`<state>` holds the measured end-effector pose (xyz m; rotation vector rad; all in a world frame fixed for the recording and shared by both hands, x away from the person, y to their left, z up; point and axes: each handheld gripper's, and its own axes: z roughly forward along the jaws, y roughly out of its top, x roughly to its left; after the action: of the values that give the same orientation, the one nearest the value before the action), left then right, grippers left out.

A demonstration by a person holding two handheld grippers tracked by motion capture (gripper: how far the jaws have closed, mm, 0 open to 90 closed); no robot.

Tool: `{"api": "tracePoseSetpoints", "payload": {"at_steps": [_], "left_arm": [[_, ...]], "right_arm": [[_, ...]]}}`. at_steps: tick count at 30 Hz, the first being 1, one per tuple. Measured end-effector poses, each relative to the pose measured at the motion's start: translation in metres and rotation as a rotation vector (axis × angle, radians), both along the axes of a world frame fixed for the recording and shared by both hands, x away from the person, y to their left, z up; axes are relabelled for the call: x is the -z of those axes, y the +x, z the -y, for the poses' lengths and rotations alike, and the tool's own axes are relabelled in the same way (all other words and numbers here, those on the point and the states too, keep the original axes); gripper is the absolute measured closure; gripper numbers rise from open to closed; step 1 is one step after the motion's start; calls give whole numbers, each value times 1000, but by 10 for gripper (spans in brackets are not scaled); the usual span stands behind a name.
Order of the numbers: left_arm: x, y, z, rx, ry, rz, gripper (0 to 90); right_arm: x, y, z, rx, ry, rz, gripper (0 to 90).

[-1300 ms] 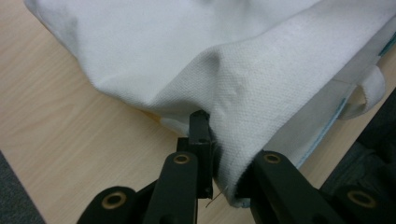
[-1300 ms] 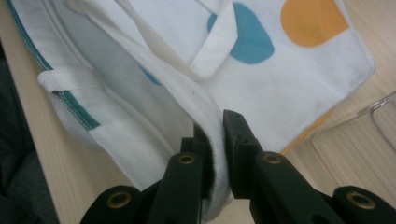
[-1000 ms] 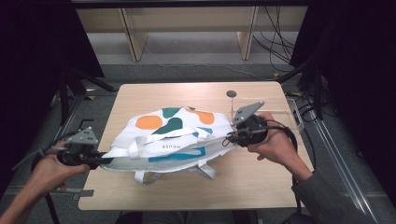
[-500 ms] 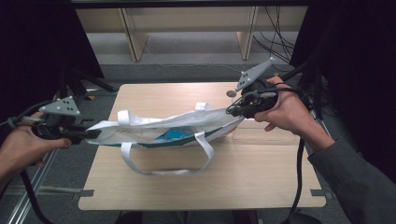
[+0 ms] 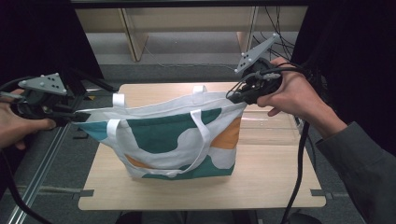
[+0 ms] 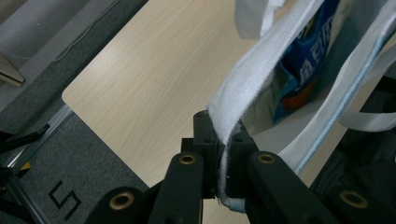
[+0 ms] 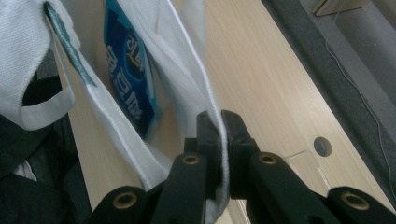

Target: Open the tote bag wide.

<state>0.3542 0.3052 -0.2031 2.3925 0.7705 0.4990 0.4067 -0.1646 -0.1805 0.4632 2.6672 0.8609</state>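
Observation:
A white tote bag (image 5: 173, 140) with teal and orange shapes hangs upright above the table, stretched between both grippers. My left gripper (image 5: 77, 116) is shut on the bag's left top corner (image 6: 224, 140). At the bag's right top corner (image 7: 219, 135) my right gripper (image 5: 236, 98) is shut on the rim. One white handle (image 5: 203, 135) droops down the front; the other handle (image 5: 200, 88) stands up behind. Inside the bag lies a blue packet (image 6: 303, 70), which the right gripper view shows from the other end as a blue packet (image 7: 128, 70).
The wooden table (image 5: 271, 182) lies below the bag, with a round cable hole (image 7: 321, 146) near its far right. A metal rail (image 5: 42, 168) runs along the floor at the left. Wooden shelving legs (image 5: 133, 35) stand behind the table.
Both grippers rose and pulled apart, lifting the bag from lying flat on the table to hanging upright and taut. The front handle now dangles down.

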Motion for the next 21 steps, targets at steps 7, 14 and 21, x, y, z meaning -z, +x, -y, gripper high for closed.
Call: {"api": "tracePoseSetpoints", "payload": {"at_steps": [7, 14, 21], "left_arm": [[13, 12, 3, -10, -6, -13, 860], [19, 25, 6, -1, 20, -25, 859], [56, 36, 11, -10, 47, -52, 857]], "right_arm": [[12, 2, 3, 24, 1, -20, 875], [19, 8, 3, 39, -11, -35, 874], [53, 12, 0, 46, -85, -41, 873]]}}
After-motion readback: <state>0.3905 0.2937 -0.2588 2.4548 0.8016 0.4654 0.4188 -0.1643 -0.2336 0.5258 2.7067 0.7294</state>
